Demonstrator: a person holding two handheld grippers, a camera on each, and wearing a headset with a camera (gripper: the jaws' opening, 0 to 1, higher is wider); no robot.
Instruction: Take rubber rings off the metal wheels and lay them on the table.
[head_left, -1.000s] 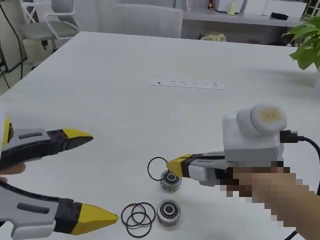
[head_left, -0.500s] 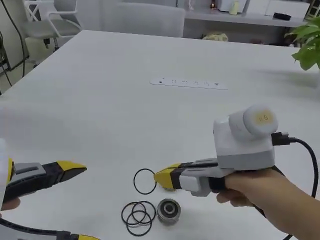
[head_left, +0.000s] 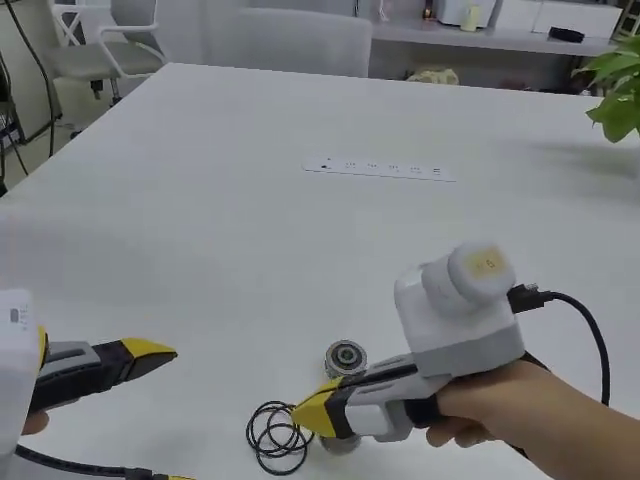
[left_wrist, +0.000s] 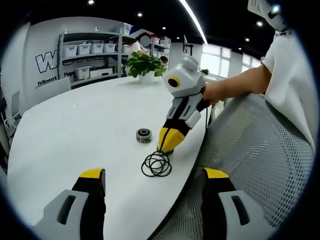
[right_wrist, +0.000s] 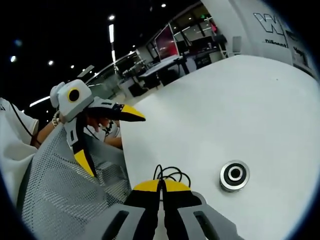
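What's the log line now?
right gripper: jaws shut, tip at rubber rings | left gripper: jaws open, clear of rings | metal wheel: on table

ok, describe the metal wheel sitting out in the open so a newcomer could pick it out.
On the white table, go to the near edge, where the right hand-held gripper points at a tangle of black rubber rings. Just beyond its yellow tips stands the metal wheel: a thick silver disc with a dark hub, touching nothing, unlike the thin flat loops.
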